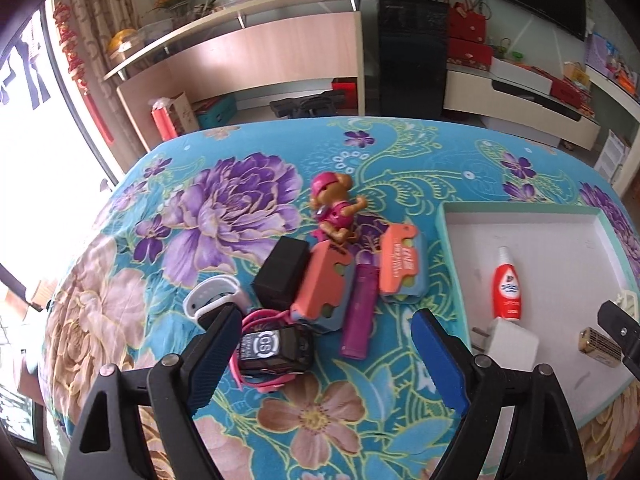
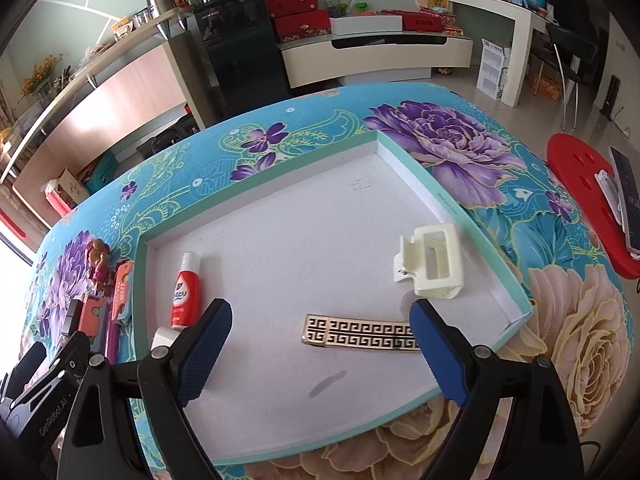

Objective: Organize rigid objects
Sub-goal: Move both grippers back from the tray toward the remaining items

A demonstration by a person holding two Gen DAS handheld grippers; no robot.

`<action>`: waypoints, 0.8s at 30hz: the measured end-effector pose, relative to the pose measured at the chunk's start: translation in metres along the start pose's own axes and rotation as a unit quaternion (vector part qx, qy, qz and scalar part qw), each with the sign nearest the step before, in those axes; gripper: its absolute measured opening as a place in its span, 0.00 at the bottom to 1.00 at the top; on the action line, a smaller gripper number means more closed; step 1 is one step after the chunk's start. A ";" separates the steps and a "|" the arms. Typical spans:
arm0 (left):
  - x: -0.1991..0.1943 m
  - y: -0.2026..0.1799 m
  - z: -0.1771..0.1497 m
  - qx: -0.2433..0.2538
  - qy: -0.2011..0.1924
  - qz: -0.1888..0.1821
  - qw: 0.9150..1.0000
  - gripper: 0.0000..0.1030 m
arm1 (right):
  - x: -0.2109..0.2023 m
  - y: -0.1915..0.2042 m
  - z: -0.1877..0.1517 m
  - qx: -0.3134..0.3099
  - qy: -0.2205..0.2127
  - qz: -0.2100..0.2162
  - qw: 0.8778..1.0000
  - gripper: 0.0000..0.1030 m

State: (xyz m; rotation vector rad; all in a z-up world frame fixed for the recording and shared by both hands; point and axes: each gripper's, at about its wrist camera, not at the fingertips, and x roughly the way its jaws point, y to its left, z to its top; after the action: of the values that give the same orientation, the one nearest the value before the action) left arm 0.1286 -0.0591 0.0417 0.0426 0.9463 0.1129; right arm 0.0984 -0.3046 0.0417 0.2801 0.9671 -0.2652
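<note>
A big table with a blue flowery cloth (image 1: 248,152) holds a wide white cardboard tray with a green rim (image 2: 448,204). The left gripper (image 1: 320,344) and right gripper (image 2: 320,336) hang wide apart, holding nothing. A little red squeeze bottle (image 2: 182,292) lies inside the tray.

Left gripper (image 1: 322,334) fingers wide apart over floral tabletop (image 1: 420,160). Black-faced pink watch (image 1: 274,350) lies between them, ungripped. Beyond: black box (image 1: 280,278), two orange cases, purple tube (image 1: 359,312), toy dog (image 1: 334,210). Red bottle (image 1: 507,284) in tray (image 1: 520,213).
</note>
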 end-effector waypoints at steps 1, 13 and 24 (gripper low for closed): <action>0.001 0.006 0.000 -0.008 0.002 0.005 1.000 0.86 | 0.001 0.006 -0.001 -0.006 0.001 0.002 1.000 0.88; 0.005 0.085 -0.001 -0.096 0.006 0.071 0.993 1.00 | 0.003 0.084 -0.018 -0.065 -0.012 0.069 0.995 0.89; 0.003 0.149 -0.010 -0.171 0.009 0.094 0.981 1.00 | 0.013 0.137 -0.036 -0.102 0.002 0.110 0.989 0.89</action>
State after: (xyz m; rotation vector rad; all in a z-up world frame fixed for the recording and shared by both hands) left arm 0.1100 0.0889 0.0463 -0.1876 0.9294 0.4493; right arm 0.1247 -0.1660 0.0270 0.1964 0.9501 0.0365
